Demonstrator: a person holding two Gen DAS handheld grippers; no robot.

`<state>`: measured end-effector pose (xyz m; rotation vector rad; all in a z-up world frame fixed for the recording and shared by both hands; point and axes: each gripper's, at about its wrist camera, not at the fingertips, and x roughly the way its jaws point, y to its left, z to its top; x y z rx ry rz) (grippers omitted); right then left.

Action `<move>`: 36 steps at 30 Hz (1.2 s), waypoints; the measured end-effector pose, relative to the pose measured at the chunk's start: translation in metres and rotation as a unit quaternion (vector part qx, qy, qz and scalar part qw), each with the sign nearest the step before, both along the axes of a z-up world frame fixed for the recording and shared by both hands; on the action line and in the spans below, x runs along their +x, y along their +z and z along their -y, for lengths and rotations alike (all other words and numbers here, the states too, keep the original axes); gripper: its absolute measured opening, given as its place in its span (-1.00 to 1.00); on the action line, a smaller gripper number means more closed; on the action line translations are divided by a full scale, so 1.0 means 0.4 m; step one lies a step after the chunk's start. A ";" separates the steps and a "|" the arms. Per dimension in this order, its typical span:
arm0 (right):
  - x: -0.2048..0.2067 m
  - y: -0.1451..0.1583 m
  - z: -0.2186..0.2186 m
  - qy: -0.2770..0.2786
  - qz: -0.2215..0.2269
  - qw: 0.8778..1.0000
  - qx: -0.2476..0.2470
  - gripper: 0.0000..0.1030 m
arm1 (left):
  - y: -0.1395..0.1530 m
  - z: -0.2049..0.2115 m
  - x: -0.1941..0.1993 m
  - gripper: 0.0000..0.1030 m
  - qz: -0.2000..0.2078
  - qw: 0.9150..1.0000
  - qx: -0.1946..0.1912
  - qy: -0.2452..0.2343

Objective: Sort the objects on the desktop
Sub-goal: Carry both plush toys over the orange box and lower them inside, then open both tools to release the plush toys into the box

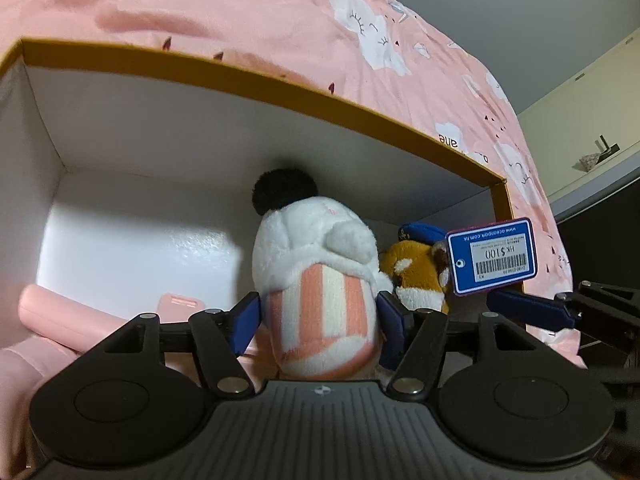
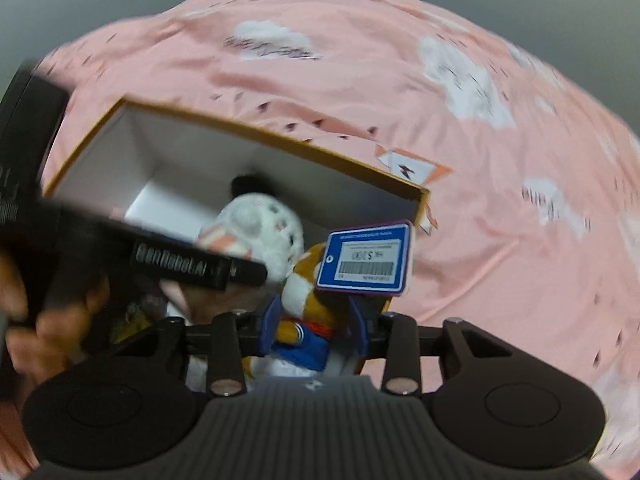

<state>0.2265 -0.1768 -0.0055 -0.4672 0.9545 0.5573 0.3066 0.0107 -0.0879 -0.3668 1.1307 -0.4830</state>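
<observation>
Box [image 1: 256, 84], white inside, holds pink cases [image 1: 64, 316]; left gripper [image 1: 318, 320] clamps a striped white plush [image 1: 320, 280], right gripper [image 2: 316, 328] seemingly clamps an orange tagged plush [image 2: 304, 296].

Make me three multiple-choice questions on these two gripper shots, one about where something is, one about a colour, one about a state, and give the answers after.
1. Where does the brown plush toy sit relative to the white plush toy in the left wrist view?
A. to its right
B. to its left
C. on top of it

2. What colour is the price tag's border?
A. green
B. yellow
C. blue

3. What is the left gripper doing?
A. hanging open over the bedsheet
B. shut on the white plush toy
C. holding the price tag

Answers: 1 A, the brown toy lies right of the white one inside the box. 2 C, a blue frame surrounds the white label. 3 B, both blue pads press the toy's striped body.
</observation>
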 end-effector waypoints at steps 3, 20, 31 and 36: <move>-0.028 -0.004 -0.008 0.056 0.015 0.998 -0.025 -0.31 | 0.023 -0.007 -0.015 0.41 0.015 1.000 0.013 -0.008; 0.006 -0.055 -0.062 0.115 0.013 0.988 -0.102 -0.80 | 0.080 -0.032 -0.050 -0.10 0.016 0.999 0.011 -0.050; 0.033 -0.056 -0.056 0.112 0.046 0.985 -0.126 -0.83 | 0.027 0.011 -0.042 -0.13 -0.020 0.999 -0.011 -0.042; 0.036 -0.064 -0.047 0.107 0.046 0.984 -0.134 -0.83 | 0.003 0.042 -0.040 -0.16 -0.029 0.998 -0.001 -0.055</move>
